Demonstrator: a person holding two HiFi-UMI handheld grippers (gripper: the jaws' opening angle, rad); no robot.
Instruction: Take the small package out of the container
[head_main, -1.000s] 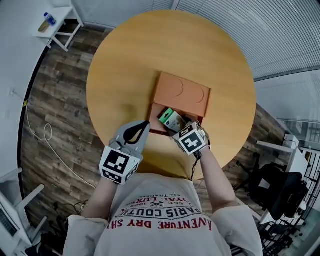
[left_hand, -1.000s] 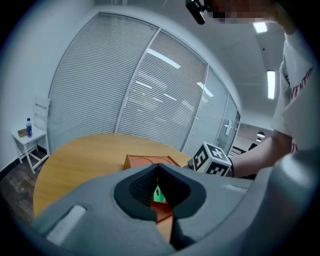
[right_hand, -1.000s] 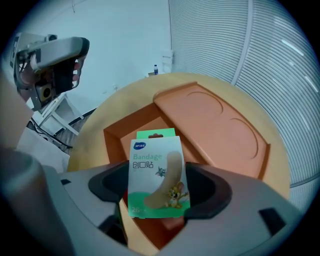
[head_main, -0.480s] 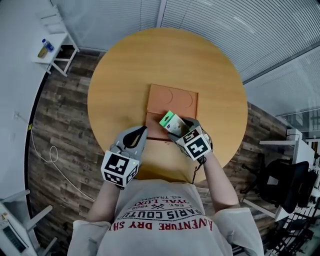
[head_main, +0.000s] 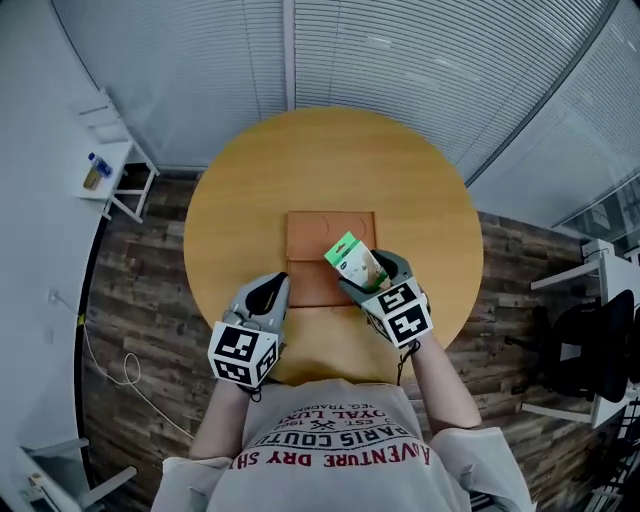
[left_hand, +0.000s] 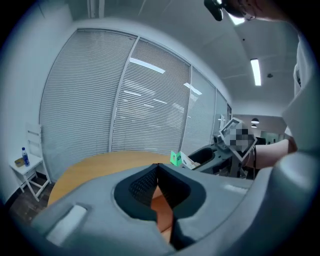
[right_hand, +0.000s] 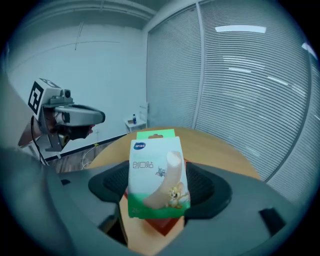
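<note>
My right gripper (head_main: 364, 276) is shut on the small package (head_main: 352, 262), a white and green bandage box (right_hand: 157, 172) with a cartoon print, held up above the orange cardboard container (head_main: 318, 248) on the round wooden table (head_main: 250, 200). In the left gripper view the package (left_hand: 179, 159) shows to the right, clamped in the other gripper. My left gripper (head_main: 268, 293) hovers at the container's near left corner with its jaws closed and nothing between them (left_hand: 158, 172).
The container sits near the table's middle, toward me. A small white side table (head_main: 112, 172) with a bottle stands at the left by the blinds. Office chairs (head_main: 590, 350) stand at the right. A cable (head_main: 120, 372) lies on the wood floor.
My right gripper has lifted the package up and away from the container. The head view has tilted, so the table now sits lower in the picture. The left gripper stayed beside the container.
</note>
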